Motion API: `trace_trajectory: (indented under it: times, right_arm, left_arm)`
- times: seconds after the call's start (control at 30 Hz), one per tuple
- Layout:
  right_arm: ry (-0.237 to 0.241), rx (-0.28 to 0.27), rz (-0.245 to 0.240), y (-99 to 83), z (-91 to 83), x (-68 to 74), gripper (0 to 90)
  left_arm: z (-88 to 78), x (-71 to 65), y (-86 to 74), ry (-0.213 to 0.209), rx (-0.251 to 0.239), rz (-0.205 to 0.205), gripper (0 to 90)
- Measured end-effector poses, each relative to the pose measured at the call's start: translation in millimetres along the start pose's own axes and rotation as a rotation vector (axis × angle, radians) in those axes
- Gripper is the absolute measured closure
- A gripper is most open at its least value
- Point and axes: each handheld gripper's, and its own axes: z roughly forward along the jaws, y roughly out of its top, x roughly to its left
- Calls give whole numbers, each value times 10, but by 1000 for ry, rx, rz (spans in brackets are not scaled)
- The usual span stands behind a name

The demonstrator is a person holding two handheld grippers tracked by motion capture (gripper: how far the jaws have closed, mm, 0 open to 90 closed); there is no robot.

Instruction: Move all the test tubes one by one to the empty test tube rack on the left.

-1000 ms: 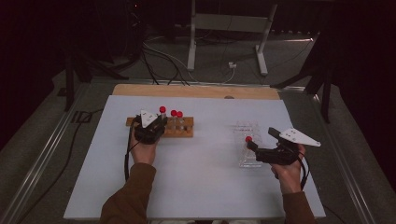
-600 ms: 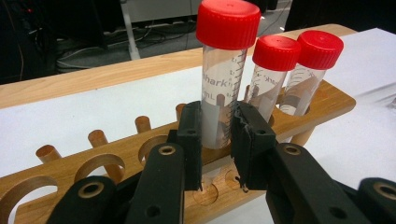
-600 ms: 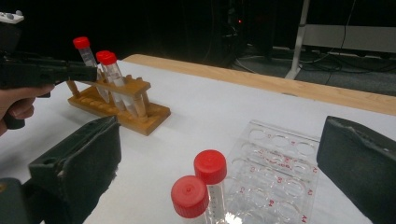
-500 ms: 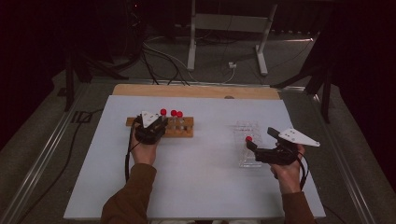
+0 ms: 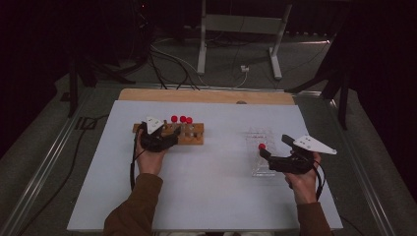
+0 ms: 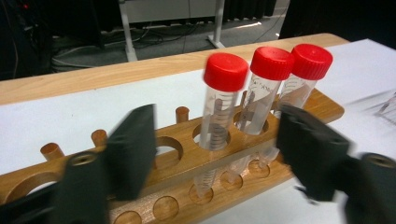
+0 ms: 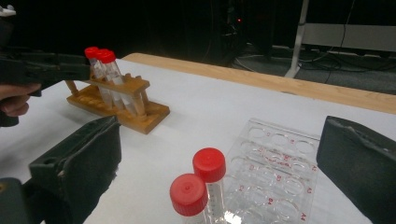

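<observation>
A wooden tube rack (image 5: 189,137) stands left of the table's middle and holds three red-capped tubes (image 5: 182,119) upright. In the left gripper view these tubes (image 6: 226,71) lean slightly in the rack's holes (image 6: 187,186). My left gripper (image 5: 169,138) is at the rack's left end, open (image 6: 215,154), its jaws spread wide just short of the nearest tube. A clear plastic rack (image 5: 257,136) lies at the right with two red-capped tubes (image 7: 209,164) at its near edge. My right gripper (image 5: 264,154) is open (image 7: 224,156), jaws either side of those tubes without touching them.
A wooden strip (image 5: 206,96) borders the far edge of the white table (image 5: 216,187). Behind it are floor cables and a metal stand (image 5: 236,29). The wooden rack (image 7: 116,105) and the other hand's gripper (image 7: 42,70) appear far left in the right gripper view.
</observation>
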Motion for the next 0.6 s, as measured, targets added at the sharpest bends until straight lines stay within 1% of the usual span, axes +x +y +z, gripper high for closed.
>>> trace_trajectory:
  times: [0.07,0.13,0.23,0.3,0.43,0.53,0.6]
  right_arm:
    - [-3,7,-8,-6,4,10,13]
    - [-6,13,-13,-11,6,21,31]
    - [-4,24,-15,-28,15,35,48]
    - [-7,38,-28,-53,26,48,55]
    - [-16,63,-34,-107,39,68,71]
    - [-23,81,-42,-167,45,76,103]
    - [-29,90,-46,-200,48,82,142]
  left_arm:
    - [-26,12,5,-4,-6,-11,182]
    - [-68,26,12,-21,-18,-27,164]
    - [-127,24,24,-31,-25,-29,110]
    - [-169,18,30,-38,-33,-27,90]
    - [-252,19,29,-50,-47,-50,48]
    - [-305,10,17,-46,-43,-48,20]
    - [-344,7,7,-54,-48,-53,14]
